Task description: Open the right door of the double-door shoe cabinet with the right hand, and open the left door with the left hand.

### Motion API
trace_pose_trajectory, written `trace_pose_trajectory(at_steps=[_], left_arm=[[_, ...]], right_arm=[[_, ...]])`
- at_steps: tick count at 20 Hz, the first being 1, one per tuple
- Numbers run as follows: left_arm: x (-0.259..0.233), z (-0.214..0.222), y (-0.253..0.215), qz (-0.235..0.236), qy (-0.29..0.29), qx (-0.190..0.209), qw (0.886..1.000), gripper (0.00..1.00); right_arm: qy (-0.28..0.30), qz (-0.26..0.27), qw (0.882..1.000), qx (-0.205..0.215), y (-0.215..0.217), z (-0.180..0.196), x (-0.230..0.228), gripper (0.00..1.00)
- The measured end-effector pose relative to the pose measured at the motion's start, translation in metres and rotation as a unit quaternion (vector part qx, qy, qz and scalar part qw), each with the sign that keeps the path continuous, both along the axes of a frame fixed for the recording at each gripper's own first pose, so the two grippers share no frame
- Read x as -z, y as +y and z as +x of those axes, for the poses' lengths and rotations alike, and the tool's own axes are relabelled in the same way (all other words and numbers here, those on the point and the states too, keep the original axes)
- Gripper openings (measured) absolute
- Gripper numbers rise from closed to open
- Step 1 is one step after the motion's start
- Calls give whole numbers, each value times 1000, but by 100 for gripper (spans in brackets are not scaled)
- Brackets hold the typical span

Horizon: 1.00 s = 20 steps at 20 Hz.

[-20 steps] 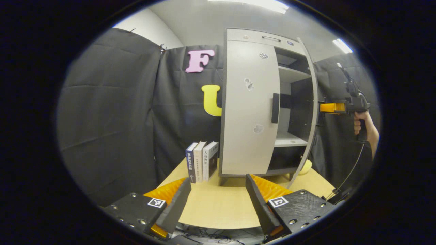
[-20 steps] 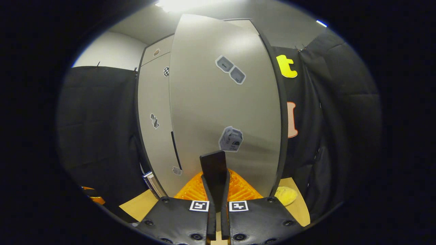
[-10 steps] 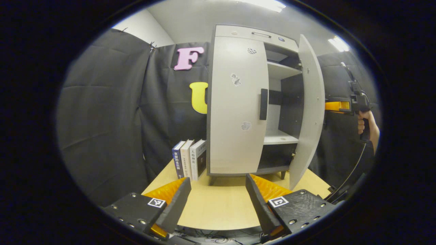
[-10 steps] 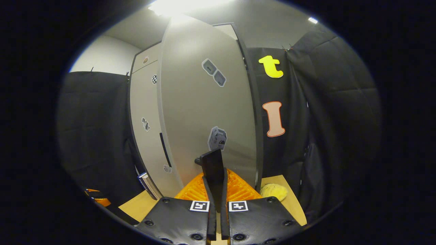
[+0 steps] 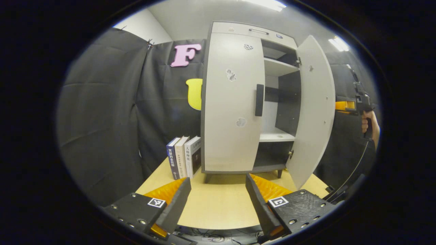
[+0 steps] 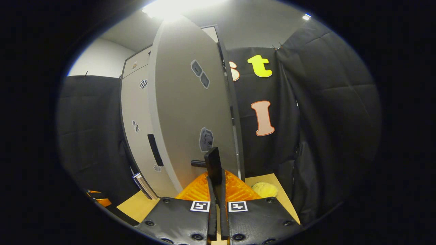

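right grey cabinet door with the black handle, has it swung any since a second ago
Yes. The right grey cabinet door has swung further open, away from the closed left door, baring more of the shelves.

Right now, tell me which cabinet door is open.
The right door, swung out with the shelves showing and the right gripper on its handle; the left door sits flush.

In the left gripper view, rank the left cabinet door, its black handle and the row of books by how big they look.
1. left door, by far the largest.
2. row of books.
3. black handle, a slim bar.
The books stand nearer the camera, so true sizes may differ.
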<state>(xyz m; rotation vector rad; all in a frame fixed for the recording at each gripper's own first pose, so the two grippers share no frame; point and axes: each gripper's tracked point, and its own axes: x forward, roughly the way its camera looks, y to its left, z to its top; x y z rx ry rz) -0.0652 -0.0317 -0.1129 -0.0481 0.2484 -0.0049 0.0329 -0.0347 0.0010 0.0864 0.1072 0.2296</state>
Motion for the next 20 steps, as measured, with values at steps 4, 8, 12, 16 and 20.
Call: trace_pose_trajectory(at_steps=[4,8,12,16,20], left_arm=[[0,1,-4,3,2,9,1000,92],[1,3,-7,6,-2,22,1000,93],[-1,13,-18,0,4,35,999,93],[0,19,-26,4,7,45,999,94],[-5,23,-32,7,9,55,998,92]], right_arm=[[-3,22,1000,11,-38,4,-3,6],[-1,82,997,-8,-50,0,1,5],[-7,69,998,10,-54,4,1,3],[2,68,998,14,-54,3,4,6],[58,86,994,41,-70,2,30,2]])
